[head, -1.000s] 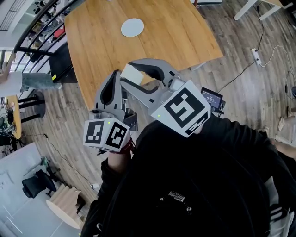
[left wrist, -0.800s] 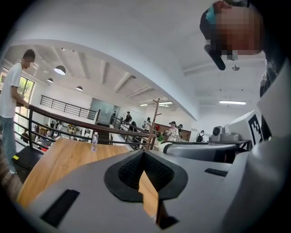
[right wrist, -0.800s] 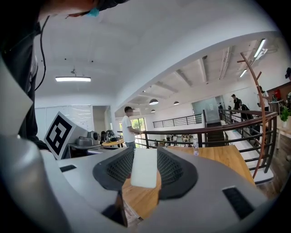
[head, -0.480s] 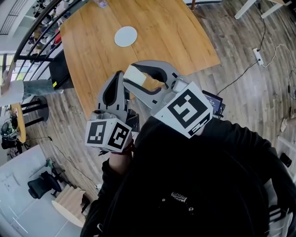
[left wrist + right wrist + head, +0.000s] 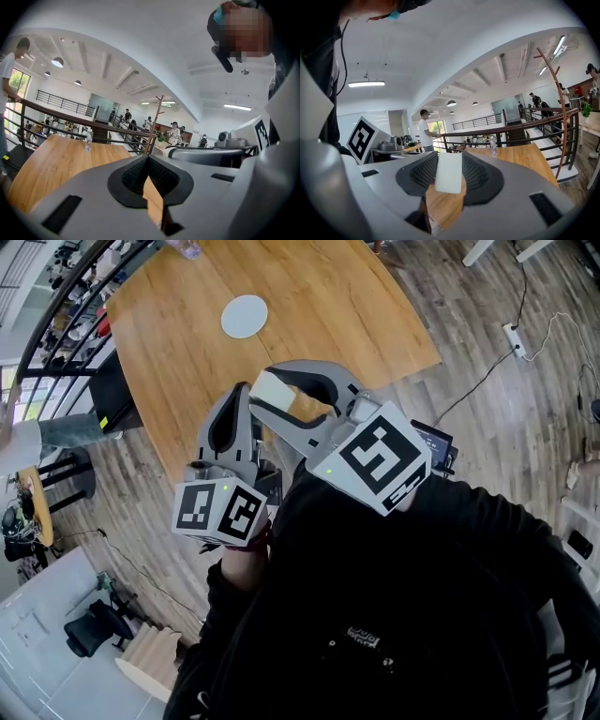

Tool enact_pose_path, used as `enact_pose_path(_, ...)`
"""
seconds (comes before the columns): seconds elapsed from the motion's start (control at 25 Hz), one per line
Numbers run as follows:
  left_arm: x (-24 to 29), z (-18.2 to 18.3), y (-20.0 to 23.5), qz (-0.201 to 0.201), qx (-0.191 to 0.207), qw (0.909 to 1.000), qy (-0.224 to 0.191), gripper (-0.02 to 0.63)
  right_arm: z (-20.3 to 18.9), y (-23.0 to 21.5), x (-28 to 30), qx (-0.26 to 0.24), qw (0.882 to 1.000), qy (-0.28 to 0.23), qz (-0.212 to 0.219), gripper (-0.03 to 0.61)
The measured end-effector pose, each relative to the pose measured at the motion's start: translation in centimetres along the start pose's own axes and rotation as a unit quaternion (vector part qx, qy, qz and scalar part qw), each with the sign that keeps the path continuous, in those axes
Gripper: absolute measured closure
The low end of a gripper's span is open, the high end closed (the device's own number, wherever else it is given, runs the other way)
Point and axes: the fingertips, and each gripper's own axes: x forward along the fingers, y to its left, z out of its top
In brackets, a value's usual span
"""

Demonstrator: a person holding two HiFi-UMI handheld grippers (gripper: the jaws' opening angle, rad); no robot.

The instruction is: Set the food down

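**Well, food held up at the table's near edge**

My right gripper (image 5: 262, 390) is clamped on a pale, cream-white slab of food (image 5: 449, 172), its ribbed pads pressing the two broad faces. The slab stands upright in the air, near the closest edge of the wooden table (image 5: 319, 296). The round white plate (image 5: 244, 316) lies well beyond it. My left gripper (image 5: 147, 159) has its jaws together with nothing between them, just beside the right one.

I judge the slab light and soft, likely to dent or crumble under a hard squeeze. The broad faces near the middle look like the right place to hold it. I'd bring it low over the plate before opening, so it doesn't tip or break.
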Motion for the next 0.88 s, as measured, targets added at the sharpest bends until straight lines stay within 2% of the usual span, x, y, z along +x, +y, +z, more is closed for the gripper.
enact_pose_path(0.2,0.9,1.2,1.2,-0.022,0.007,0.9997,-0.006,0.617,1.0,-0.5,1.6,-0.008,1.000,-0.006,-0.018,0.405)
enact_pose_path(0.88,1.8,6.6,10.5,-0.072,0.018,0.9969,-0.026,0.617,4.7,0.0,11.6,-0.040,0.997,-0.015,-0.060,0.405)
